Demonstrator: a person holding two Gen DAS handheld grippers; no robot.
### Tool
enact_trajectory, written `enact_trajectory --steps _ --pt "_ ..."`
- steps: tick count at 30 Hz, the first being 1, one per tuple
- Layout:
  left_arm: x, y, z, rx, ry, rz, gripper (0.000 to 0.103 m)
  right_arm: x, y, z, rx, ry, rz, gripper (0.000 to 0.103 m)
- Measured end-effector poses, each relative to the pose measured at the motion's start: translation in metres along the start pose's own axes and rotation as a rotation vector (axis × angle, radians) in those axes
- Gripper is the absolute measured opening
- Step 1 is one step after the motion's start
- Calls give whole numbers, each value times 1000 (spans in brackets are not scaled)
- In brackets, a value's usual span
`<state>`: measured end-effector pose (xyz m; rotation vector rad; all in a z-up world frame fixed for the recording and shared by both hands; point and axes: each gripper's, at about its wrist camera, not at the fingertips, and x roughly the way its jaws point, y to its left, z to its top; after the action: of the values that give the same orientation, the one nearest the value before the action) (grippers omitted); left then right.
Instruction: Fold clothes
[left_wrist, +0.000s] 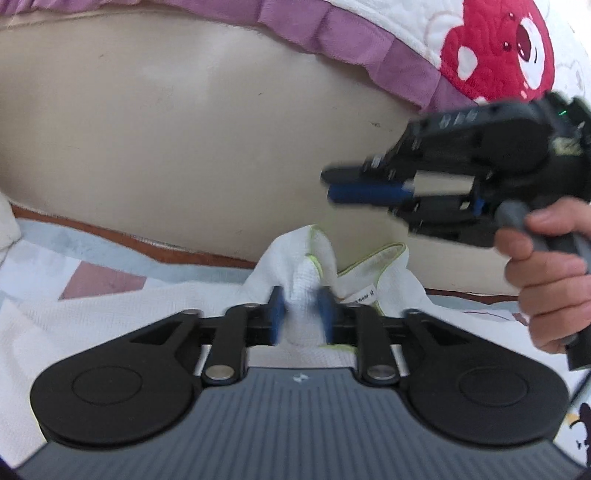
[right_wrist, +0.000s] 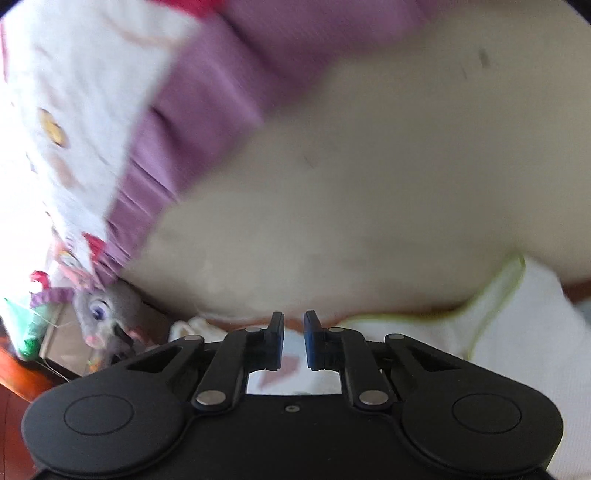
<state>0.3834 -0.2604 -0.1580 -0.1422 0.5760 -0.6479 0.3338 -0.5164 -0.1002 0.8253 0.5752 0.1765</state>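
Note:
A white knit garment (left_wrist: 369, 273) with yellow-green trim lies crumpled on a pale patterned sheet (left_wrist: 99, 280). A bunched fold of it stands between the blue pads of my left gripper (left_wrist: 301, 314), whose jaws are parted and look slack around the cloth. A small label (left_wrist: 364, 295) shows just right of that fold. My right gripper (left_wrist: 328, 186), held by a hand (left_wrist: 546, 280), hovers above and to the right of the garment, clear of it. In the right wrist view, the right gripper (right_wrist: 293, 325) shows only a narrow gap with nothing in it, and the garment (right_wrist: 517, 314) lies to its right.
A big beige cushion (left_wrist: 184, 147) rises right behind the garment. Over it hangs a white quilt with a purple ruffle and a red cartoon figure (left_wrist: 498, 55). A grey plush toy (right_wrist: 107, 314) and clutter sit at the far left past a wooden edge.

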Motion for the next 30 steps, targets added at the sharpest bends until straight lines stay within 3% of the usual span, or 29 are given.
enact_trajectory --steps 1,2,6,9,12,14,17,19,21,23,26,28,30 --pt "2 -4 2 16 -11 8 58 -6 3 -1 -20 -33 -4 16" --pt "4 -7 3 36 -18 3 61 -12 6 -3 -46 -64 -21 19" --pt "23 -24 7 146 58 41 63 -35 16 -18 -155 -108 -68 23" --pt "53 -32 9 225 152 84 63 -58 18 -33 -238 -102 -208 26" --pt "77 -29 16 181 199 83 63 -103 3 -50 -271 -139 -339 37" --pt "86 -26 26 115 186 127 61 -133 -20 -54 -266 -148 -387 40" --pt "70 -24 46 10 33 136 63 -145 -45 -47 -278 -91 -460 40" --pt "55 -23 52 -29 -39 104 63 -141 -50 -42 -322 -79 -466 40" --pt "45 -23 50 -10 -34 83 63 -128 -54 -36 -376 -61 -445 42" --pt "37 -22 46 17 -16 69 63 -106 -57 -32 -452 -26 -439 50" --pt "35 -16 36 53 63 38 62 -66 -61 -22 -518 22 -502 52" --pt "40 -12 30 72 120 24 49 -49 -72 -11 -473 45 -505 52" --pt "45 -8 26 83 165 10 46 -35 -86 1 -382 62 -458 52"
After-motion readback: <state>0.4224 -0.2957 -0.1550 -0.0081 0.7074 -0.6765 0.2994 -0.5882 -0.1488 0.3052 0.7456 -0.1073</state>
